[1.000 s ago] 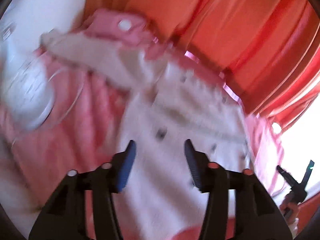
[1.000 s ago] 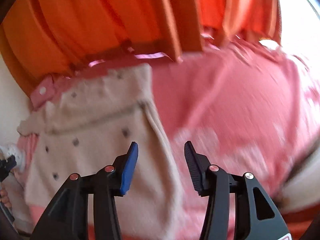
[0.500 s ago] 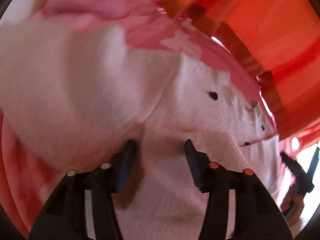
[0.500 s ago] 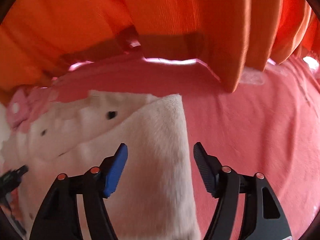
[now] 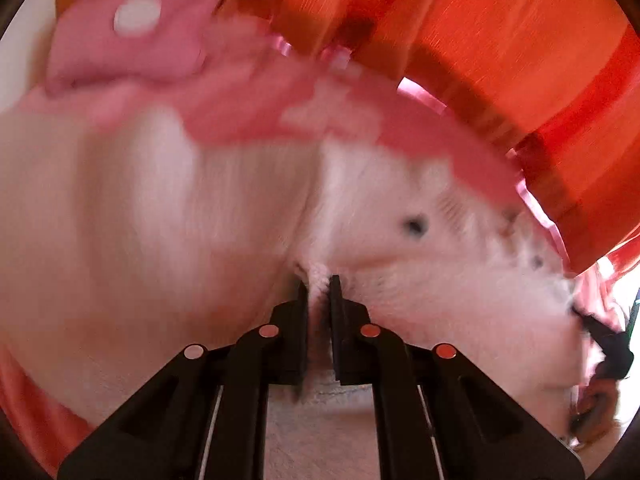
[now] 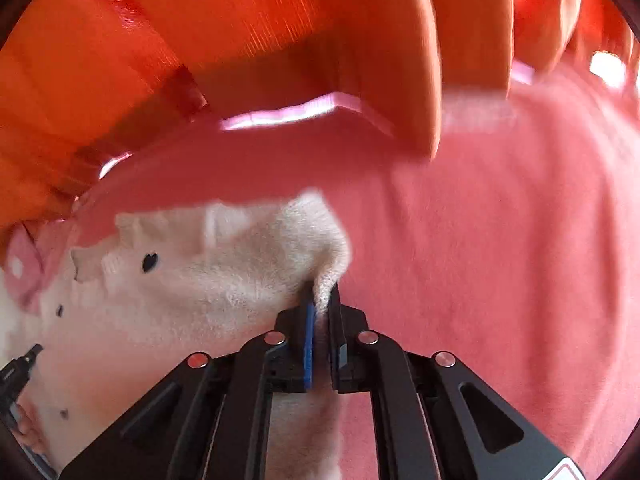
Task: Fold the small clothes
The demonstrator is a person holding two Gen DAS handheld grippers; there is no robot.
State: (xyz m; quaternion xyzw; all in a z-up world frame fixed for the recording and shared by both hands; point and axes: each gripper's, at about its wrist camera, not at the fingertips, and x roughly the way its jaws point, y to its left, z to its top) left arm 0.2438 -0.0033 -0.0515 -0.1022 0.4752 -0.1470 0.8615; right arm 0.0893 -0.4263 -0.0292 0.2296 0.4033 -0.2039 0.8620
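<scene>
A small cream fleece garment (image 5: 400, 248) with dark dots lies on a pink sheet (image 6: 500, 260). My left gripper (image 5: 319, 284) is shut on a pinched fold of the garment near its middle-left part. My right gripper (image 6: 323, 292) is shut on the garment's (image 6: 224, 280) right corner edge. The cloth rises in a ridge between each pair of jaws. The right gripper shows at the far right of the left wrist view (image 5: 604, 344), and the left gripper at the far left of the right wrist view (image 6: 20, 364).
Orange curtains (image 5: 500, 40) hang close behind the pink sheet (image 5: 248, 104) and also show in the right wrist view (image 6: 280, 32). A pink cloth piece with a white dot (image 5: 136, 44) lies at the far left. A white wall (image 5: 20, 52) is at the left edge.
Both grippers moved down onto the cream garment and closed on it: the left on a fold in its middle-left part, the right on its corner edge.
</scene>
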